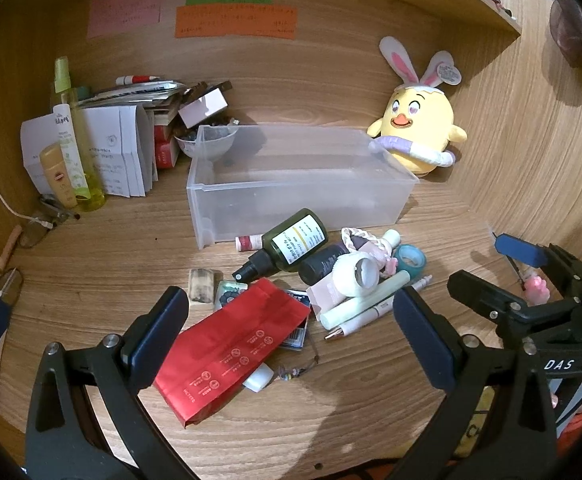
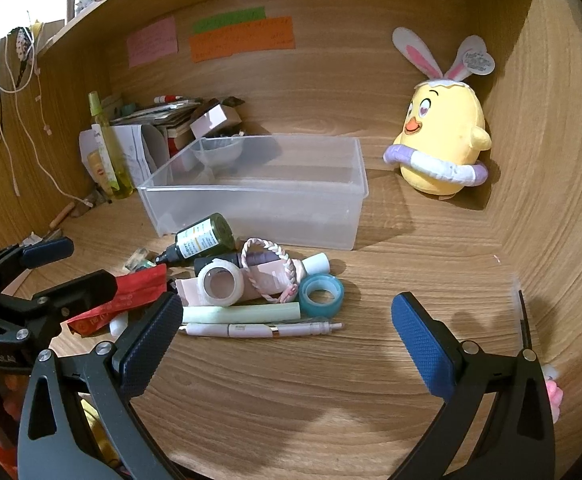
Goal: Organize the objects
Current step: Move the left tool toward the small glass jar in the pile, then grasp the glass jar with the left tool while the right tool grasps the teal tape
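A clear plastic bin stands empty on the wooden desk. In front of it lies a pile: a dark green spray bottle, a red foil pouch, a white tape roll, a teal tape roll, a pale green tube, a white pen and a braided pink band. My left gripper is open above the red pouch. My right gripper is open just short of the pen.
A yellow chick plush sits at the back right. Bottles, papers and boxes crowd the back left corner. Sticky notes hang on the back wall. A shelf runs overhead. A small pink figure lies at the right.
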Tool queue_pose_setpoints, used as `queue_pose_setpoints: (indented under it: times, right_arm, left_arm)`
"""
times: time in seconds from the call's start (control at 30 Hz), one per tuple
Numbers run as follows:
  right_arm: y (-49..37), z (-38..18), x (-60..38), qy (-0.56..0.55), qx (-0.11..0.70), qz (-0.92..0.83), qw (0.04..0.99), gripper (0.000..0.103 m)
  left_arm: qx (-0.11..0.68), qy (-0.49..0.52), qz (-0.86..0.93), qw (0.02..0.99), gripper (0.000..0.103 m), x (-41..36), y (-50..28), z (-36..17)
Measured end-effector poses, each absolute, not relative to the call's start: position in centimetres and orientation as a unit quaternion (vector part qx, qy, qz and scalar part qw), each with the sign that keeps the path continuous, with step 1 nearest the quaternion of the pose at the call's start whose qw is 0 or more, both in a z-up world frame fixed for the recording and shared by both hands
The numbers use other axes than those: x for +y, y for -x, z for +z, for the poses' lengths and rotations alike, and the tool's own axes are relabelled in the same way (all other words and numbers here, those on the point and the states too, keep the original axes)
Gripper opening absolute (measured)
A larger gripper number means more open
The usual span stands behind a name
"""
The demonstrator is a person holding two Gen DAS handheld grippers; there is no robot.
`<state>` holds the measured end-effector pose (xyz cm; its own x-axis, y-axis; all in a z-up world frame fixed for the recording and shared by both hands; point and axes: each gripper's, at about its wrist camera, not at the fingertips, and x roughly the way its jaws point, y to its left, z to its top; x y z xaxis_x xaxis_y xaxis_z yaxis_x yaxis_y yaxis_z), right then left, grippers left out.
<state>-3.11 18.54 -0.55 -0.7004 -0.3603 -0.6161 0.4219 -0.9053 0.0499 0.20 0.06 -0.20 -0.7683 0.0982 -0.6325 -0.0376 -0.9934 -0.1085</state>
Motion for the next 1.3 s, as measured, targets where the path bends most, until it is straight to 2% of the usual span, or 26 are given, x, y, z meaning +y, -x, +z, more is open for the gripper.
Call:
queue_pose_setpoints:
  times: [0.2, 0.57, 0.6, 0.63, 0.7, 0.83, 1.07, 1.3]
  right_arm:
    - [4.0, -1.0, 18.1, -0.330, 0.052, -0.917, 0.216, 0.103]
    - [7.1, -2.2, 17.9, -0.344, 0.072, -0.913, 0.208, 0.103]
    - [7.2, -2.4, 17.9, -0.346, 0.075, -0.913, 0.206, 0.103]
    - [7.6, -2.6, 17.9, -0.349, 0.077, -0.911, 0.203, 0.103]
    - [8.1, -3.1, 18.2, -0.357, 0.078, -0.909, 0.202, 0.103]
    - [9.6, -3.8, 19.5, -0.378, 0.067, -0.904, 0.189, 0.097]
    - [12.1, -5.6, 20.8, -0.428, 0.048, -0.883, 0.187, 0.075]
    - [12.3, -6.0, 19.6, -0.435, 0.062, -0.874, 0.209, 0.071]
  left_arm:
    - [-0.045, 0.336, 0.940, 0.047, 0.103, -0.1, 0.3, -0.4]
    - [-0.069, 0.357, 0.931, 0.012, 0.103, -4.0, 3.3, -1.5]
    - [-0.071, 0.359, 0.931, 0.007, 0.099, -4.5, 3.6, -1.6]
    - [-0.073, 0.363, 0.929, 0.002, 0.088, -5.0, 3.8, -1.7]
    - [-0.073, 0.383, 0.921, -0.005, 0.076, -5.8, 4.7, -2.1]
    - [-0.074, 0.406, 0.911, -0.021, 0.071, -7.3, 5.8, -3.2]
    - [-0.062, 0.459, 0.886, -0.026, 0.059, -8.3, 7.8, -5.1]
    - [-0.053, 0.486, 0.872, -0.020, 0.058, -8.1, 8.9, -6.1]
